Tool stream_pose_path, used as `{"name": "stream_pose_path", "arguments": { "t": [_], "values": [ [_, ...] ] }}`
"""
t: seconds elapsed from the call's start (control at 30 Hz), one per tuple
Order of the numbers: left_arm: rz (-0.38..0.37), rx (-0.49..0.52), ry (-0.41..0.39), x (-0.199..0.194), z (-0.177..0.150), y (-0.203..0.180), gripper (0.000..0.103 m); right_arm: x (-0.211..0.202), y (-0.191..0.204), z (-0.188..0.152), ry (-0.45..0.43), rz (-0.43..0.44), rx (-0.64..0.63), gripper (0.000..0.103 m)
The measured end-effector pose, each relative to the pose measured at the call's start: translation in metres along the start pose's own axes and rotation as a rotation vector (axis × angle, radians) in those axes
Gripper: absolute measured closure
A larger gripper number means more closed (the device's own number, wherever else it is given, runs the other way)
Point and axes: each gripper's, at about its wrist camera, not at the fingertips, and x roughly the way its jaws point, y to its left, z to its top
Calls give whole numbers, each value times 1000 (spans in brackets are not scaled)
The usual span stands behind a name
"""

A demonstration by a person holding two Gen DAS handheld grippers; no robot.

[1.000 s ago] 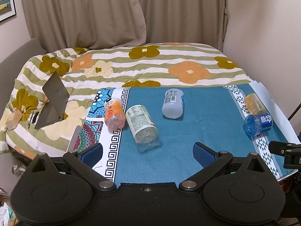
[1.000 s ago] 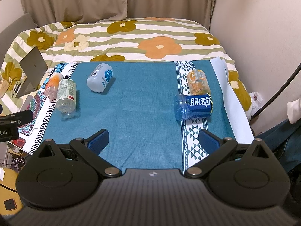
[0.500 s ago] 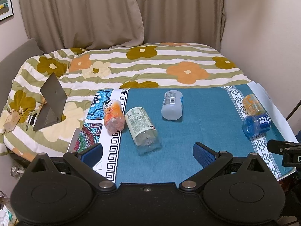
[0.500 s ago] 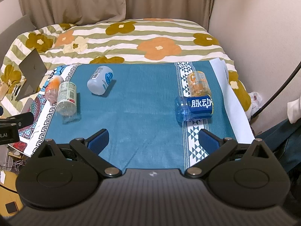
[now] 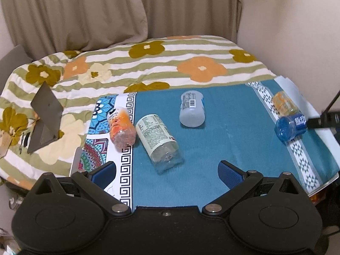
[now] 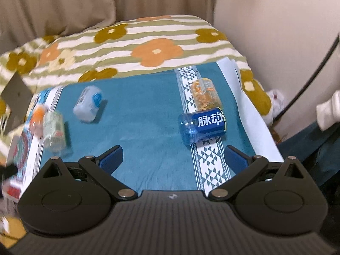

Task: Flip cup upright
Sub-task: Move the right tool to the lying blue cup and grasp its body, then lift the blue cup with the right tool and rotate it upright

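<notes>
Here both claws are held apart and empty: the left gripper (image 5: 167, 171) just short of the clear cup (image 5: 158, 142), the right gripper (image 6: 173, 157) near the blue cup (image 6: 201, 127), all laid sideways on the teal cloth (image 6: 144, 106).

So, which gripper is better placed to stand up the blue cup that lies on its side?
Right, probably. The blue cup lies just ahead of the right gripper, whose jaws are open. From the left gripper the same cup sits far to the right edge, with the clear cup nearer.
</notes>
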Motion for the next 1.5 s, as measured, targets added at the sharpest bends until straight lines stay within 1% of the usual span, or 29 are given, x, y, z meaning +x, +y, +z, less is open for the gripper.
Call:
{"name": "stream_pose_path", "arguments": {
  "t": [0.17, 0.27, 0.37, 0.47, 0.57, 0.67, 0.8, 0.87, 0.93, 1.0, 1.1, 1.23, 1.33, 1.5],
  "values": [
    [-11, 36, 17, 24, 6, -9, 0, 43, -24, 15, 31, 4, 168, 0],
    [-23, 47, 44, 40, 13, -17, 0, 68, -38, 22, 37, -11, 260, 0],
    [-44, 65, 60, 54, 21, -29, 0, 92, -57, 25, 47, -17, 397, 0],
    [-57, 101, 80, 70, 29, -45, 0, 113, -78, 24, 55, 1, 547, 0],
    [-73, 133, 96, 84, 38, -59, 0, 130, -92, 20, 75, 29, 668, 0],
    [-88, 156, 108, 96, 47, -69, 0, 142, -100, 14, 80, 48, 762, 0],
    [-102, 176, 121, 109, 56, -79, 0, 154, -107, 11, 83, 71, 849, 0],
    [-105, 186, 128, 114, 60, -83, 0, 159, -109, 9, 82, 75, 879, 4],
    [-108, 189, 135, 118, 63, -84, 0, 163, -111, 7, 83, 78, 900, 13],
    [-110, 189, 140, 121, 64, -85, 0, 166, -112, 5, 87, 86, 919, 17],
    [-109, 187, 147, 123, 65, -85, 0, 168, -113, 2, 83, 105, 950, 19],
    [-104, 185, 151, 125, 66, -85, 0, 168, -114, -1, 73, 115, 959, 21],
    [-99, 175, 150, 123, 66, -82, 0, 166, -114, 0, 73, 119, 948, 22],
    [-90, 146, 141, 115, 63, -72, 0, 155, -108, 5, 67, 136, 883, 24]
  ]
}}
